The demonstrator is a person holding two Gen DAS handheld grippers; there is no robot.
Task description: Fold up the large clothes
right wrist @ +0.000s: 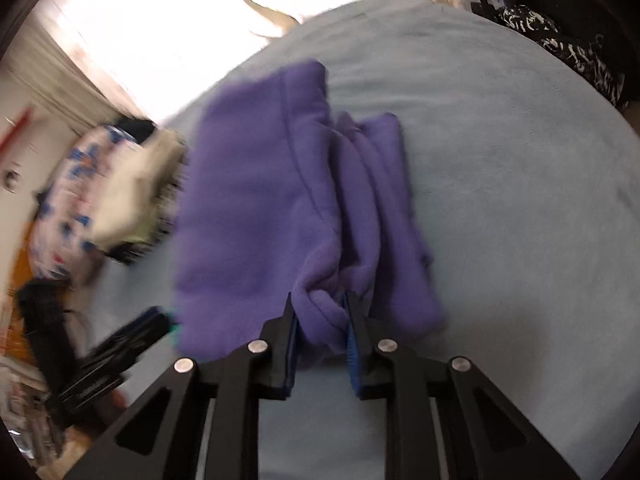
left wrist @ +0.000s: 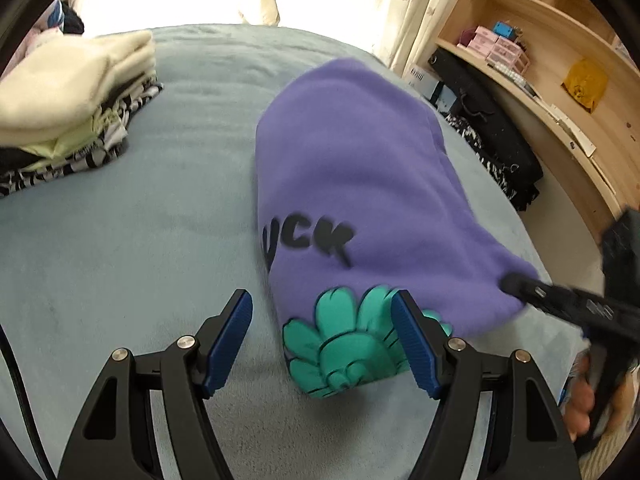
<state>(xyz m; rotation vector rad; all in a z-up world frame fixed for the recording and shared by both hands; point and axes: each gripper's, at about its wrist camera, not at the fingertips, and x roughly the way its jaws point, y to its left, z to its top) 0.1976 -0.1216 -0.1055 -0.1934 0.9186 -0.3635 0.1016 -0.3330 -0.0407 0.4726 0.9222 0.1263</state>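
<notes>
A purple fleece sweatshirt (left wrist: 360,168) lies folded on the light blue bed (left wrist: 120,240), with black letters and a green flower print (left wrist: 344,352) at its near end. My left gripper (left wrist: 324,340) hovers open over that near end; the flower print shows between its blue pads, which do not press on it. My right gripper (right wrist: 320,304) is shut on a bunched fold at the sweatshirt's (right wrist: 260,208) near edge. In the left wrist view the right gripper (left wrist: 520,286) meets the garment's right corner. The left gripper (right wrist: 132,332) appears blurred at the lower left of the right wrist view.
A stack of folded clothes (left wrist: 72,112), cream on top, sits at the bed's far left. A black patterned garment (left wrist: 492,140) hangs along the bed's right side below wooden shelves (left wrist: 540,60). Curtains (left wrist: 400,0) hang behind. A person's hand (left wrist: 580,400) holds the right gripper.
</notes>
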